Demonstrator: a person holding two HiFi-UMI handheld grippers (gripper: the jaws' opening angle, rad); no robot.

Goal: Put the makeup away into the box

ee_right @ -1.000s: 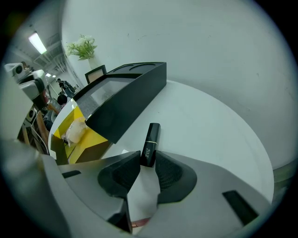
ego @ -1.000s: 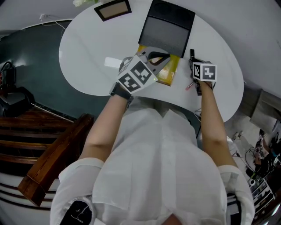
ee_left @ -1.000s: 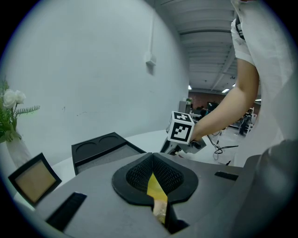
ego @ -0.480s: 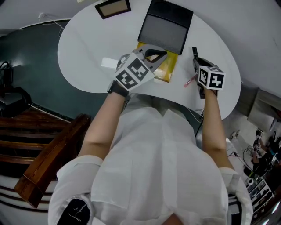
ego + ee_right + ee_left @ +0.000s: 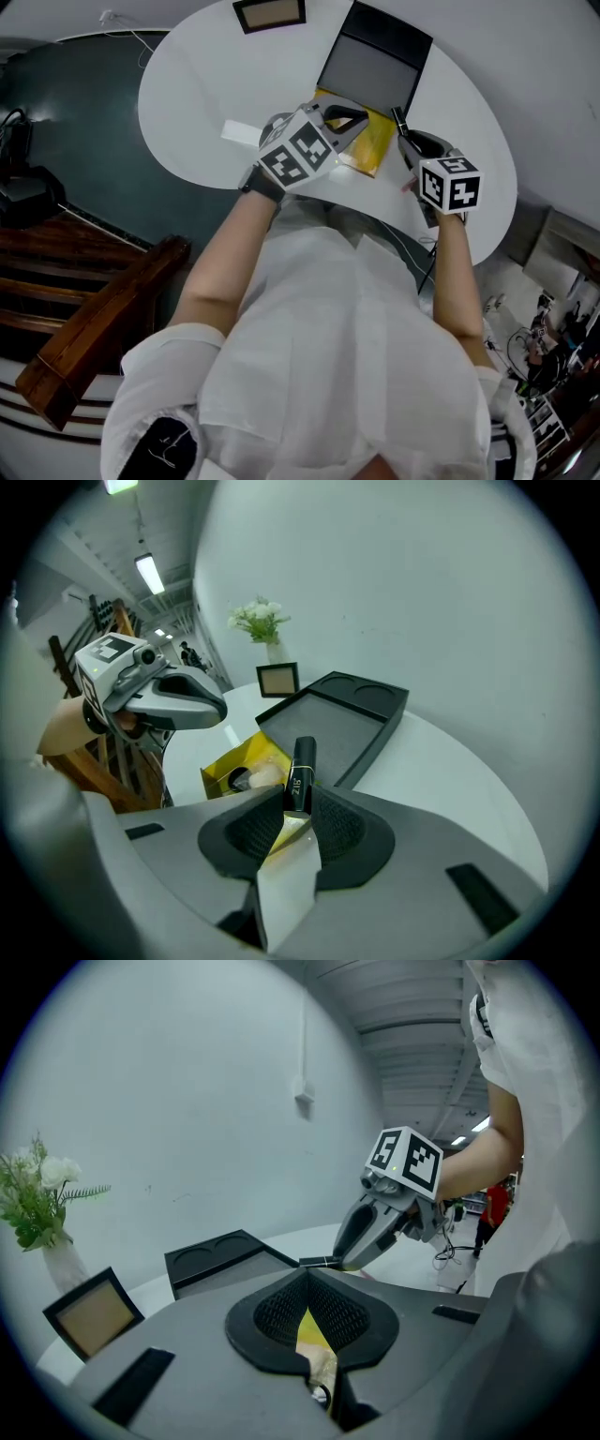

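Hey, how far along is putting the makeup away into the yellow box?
Partly done. A few pale items already lie in the box. The left claw is shut on the box's edge; the right claw holds a black tube above the table, not yet inside. Left: drop the tube in, then perhaps the pink item beside it.
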